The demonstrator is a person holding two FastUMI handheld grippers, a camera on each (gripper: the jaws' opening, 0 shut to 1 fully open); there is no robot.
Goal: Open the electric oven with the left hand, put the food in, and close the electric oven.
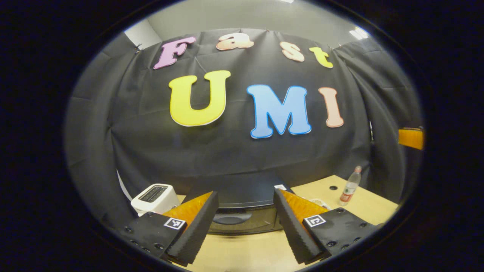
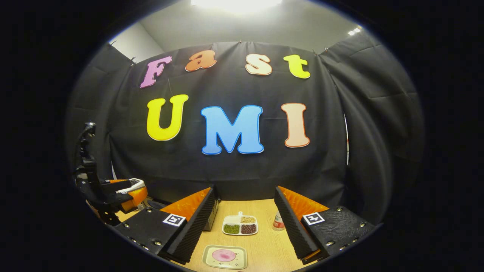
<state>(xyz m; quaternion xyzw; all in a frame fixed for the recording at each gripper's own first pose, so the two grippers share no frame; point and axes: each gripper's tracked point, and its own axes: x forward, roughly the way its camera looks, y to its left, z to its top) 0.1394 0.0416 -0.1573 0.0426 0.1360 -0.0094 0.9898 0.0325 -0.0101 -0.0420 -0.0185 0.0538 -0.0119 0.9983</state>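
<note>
Both grippers are up off the tabletop (image 1: 242,249), jaws spread wide with nothing in them. The left gripper (image 1: 245,223) faces the black electric oven (image 1: 244,215), door closed, sitting at the back against the black cloth, with a white toaster (image 1: 155,198) to its left and a water bottle (image 1: 349,186) off to the right. The right gripper (image 2: 244,223) looks at a small plate with the pink food (image 2: 224,256) (near edge of the tabletop), plus a divided tray of beans (image 2: 240,225) just behind it.
</note>
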